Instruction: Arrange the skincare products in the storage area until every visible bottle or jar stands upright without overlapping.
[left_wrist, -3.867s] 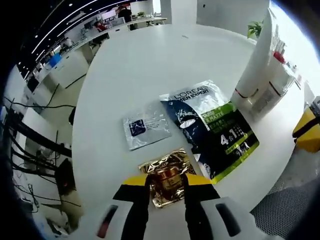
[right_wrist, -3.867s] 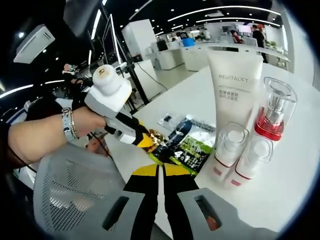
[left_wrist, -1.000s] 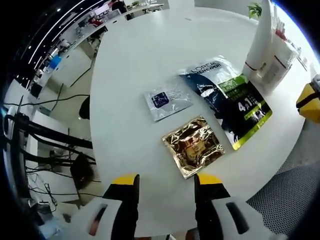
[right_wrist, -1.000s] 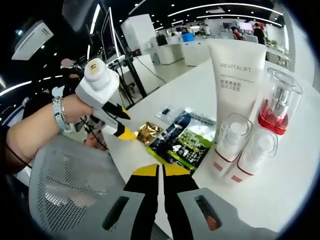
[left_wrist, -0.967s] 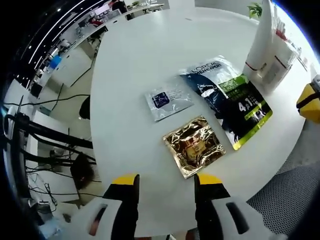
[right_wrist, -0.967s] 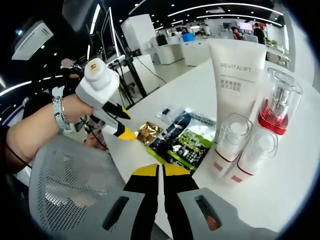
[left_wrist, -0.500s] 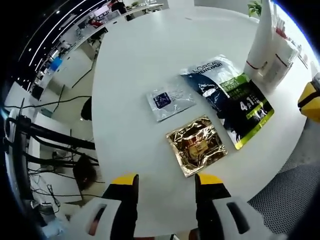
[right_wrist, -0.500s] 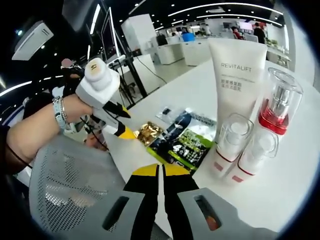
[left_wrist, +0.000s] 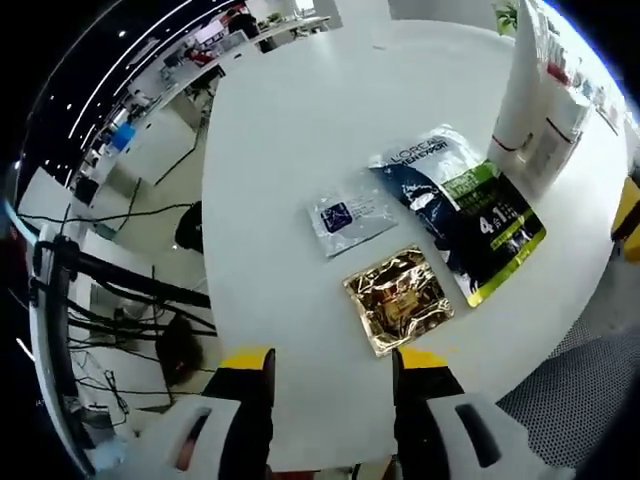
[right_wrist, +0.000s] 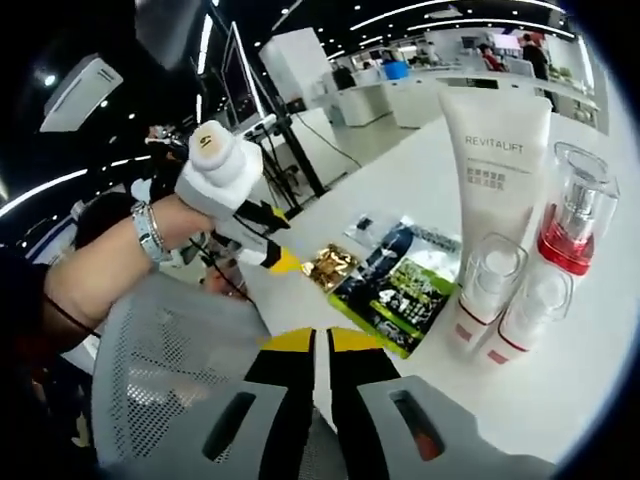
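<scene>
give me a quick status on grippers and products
Left gripper open, empty, above gold sachet. Right gripper shut, empty. Tube and bottles upright.

- the left gripper view looks steeply down from above the near edge of the round white counter (left_wrist: 300, 150), held fairly high.
- the right gripper view looks from low beside the counter (right_wrist: 560, 390) edge, across it, close to the standing bottles.
- both views share the crinkled gold foil sachet (left_wrist: 398, 299) (right_wrist: 329, 266), the dark blue and green flat pouch (left_wrist: 462, 210) (right_wrist: 398, 285) and the tall white upright tube (left_wrist: 522, 80) (right_wrist: 497, 165).
</scene>
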